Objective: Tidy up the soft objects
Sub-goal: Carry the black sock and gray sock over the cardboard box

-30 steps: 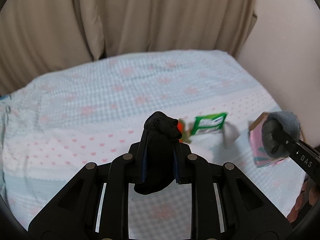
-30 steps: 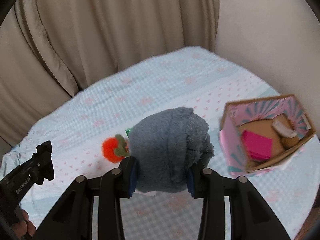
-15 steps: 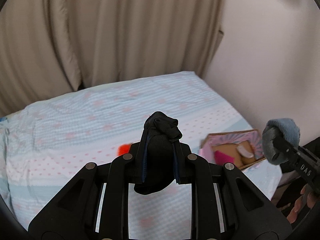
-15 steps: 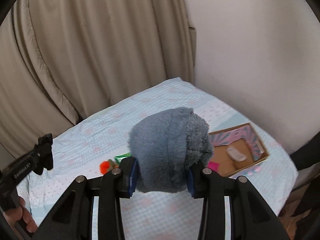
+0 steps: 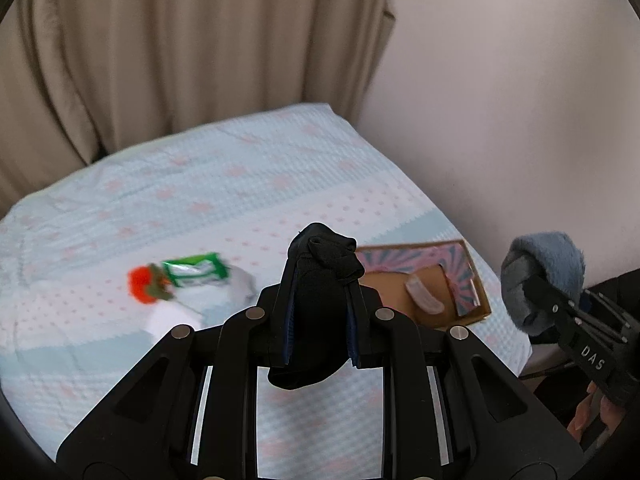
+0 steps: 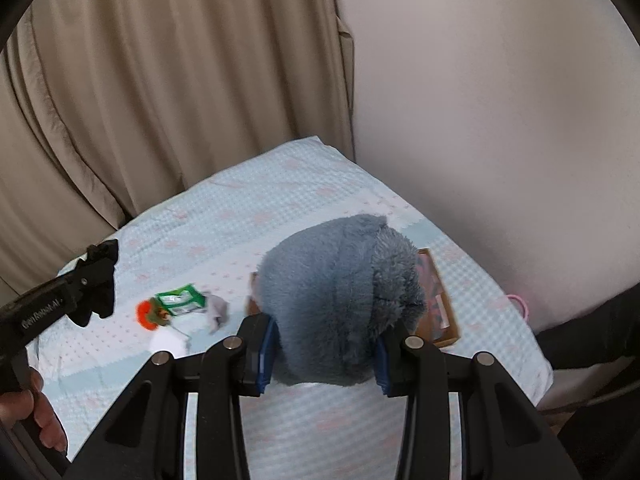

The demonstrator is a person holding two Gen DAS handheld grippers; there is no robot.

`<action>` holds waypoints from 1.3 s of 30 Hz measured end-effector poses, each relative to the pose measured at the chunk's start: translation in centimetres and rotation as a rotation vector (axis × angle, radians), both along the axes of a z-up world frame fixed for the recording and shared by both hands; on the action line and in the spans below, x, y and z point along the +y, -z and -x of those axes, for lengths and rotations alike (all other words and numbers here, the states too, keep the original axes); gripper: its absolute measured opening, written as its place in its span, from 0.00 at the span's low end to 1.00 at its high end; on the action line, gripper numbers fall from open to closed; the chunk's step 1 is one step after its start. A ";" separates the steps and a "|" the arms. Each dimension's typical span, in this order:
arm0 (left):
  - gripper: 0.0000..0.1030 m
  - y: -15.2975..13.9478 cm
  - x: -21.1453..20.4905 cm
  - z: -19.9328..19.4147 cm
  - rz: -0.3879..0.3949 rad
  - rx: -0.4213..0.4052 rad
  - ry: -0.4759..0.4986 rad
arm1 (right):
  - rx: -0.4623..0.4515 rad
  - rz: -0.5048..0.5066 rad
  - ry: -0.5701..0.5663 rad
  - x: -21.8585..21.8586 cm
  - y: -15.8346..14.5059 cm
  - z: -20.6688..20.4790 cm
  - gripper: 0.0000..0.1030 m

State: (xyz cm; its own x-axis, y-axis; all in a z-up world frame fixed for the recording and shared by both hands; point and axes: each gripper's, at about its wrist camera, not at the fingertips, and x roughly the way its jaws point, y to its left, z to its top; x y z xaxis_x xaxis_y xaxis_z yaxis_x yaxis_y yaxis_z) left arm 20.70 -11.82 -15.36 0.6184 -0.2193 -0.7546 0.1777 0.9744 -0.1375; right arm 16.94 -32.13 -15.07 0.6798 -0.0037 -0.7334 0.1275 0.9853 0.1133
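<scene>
My left gripper (image 5: pixel 320 312) is shut on a black cloth bundle (image 5: pixel 320 276), held above the bed; it also shows at the left of the right wrist view (image 6: pixel 98 284). My right gripper (image 6: pixel 324 344) is shut on a grey-blue plush (image 6: pixel 340 300), also seen at the right of the left wrist view (image 5: pixel 540 272). A cardboard box (image 5: pixel 476 304) with a pink patterned lining lies on the bed near its right edge, mostly hidden behind the plush in the right wrist view (image 6: pixel 444 308). An orange plush toy (image 5: pixel 142 282) lies on the bed to the left.
The bed (image 5: pixel 240 184) has a light blue cover with pink marks. A green packet (image 5: pixel 196 270) and white cloth (image 5: pixel 224 296) lie beside the orange toy. Beige curtains (image 5: pixel 180 52) hang behind; a wall (image 5: pixel 520 100) stands at the right.
Both grippers have pulled back and up from the bed with their loads; the box and the toys look farther away and have shifted in view.
</scene>
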 end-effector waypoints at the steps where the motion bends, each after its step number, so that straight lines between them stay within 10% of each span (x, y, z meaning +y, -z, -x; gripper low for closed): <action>1: 0.17 0.8 -1.6 -0.6 0.001 0.016 0.003 | 0.009 0.001 -0.003 -0.9 0.4 -0.3 0.35; 10: 0.17 8.8 -11.2 -5.7 -0.041 0.156 0.061 | 0.133 -0.018 -0.085 -7.6 6.4 -5.9 0.35; 28: 0.17 20.5 -16.6 -11.8 -0.176 0.479 0.088 | 0.533 -0.283 -0.110 -11.3 18.9 -17.1 0.36; 31: 0.40 20.3 -17.3 -12.0 -0.198 0.476 0.105 | 0.564 -0.315 -0.099 -11.6 19.5 -17.7 0.39; 33: 1.00 20.0 -17.4 -11.9 -0.209 0.468 0.110 | 0.592 -0.355 -0.103 -11.7 19.9 -18.1 0.48; 36: 1.00 19.1 -17.1 -11.5 -0.200 0.441 0.119 | 0.572 -0.383 -0.108 -11.6 20.0 -18.5 0.98; 39: 1.00 18.8 -16.7 -11.1 -0.210 0.464 0.117 | 0.524 -0.371 -0.100 -11.6 19.6 -18.2 1.00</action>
State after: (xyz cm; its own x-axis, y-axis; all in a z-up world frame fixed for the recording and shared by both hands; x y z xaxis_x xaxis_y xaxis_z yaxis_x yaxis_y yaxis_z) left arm 31.84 -28.48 -34.21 0.1889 -0.0817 -0.9786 0.2536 0.9668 -0.0318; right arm 35.17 -43.77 -34.67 0.2157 0.3580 -0.9085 0.1682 0.9028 0.3957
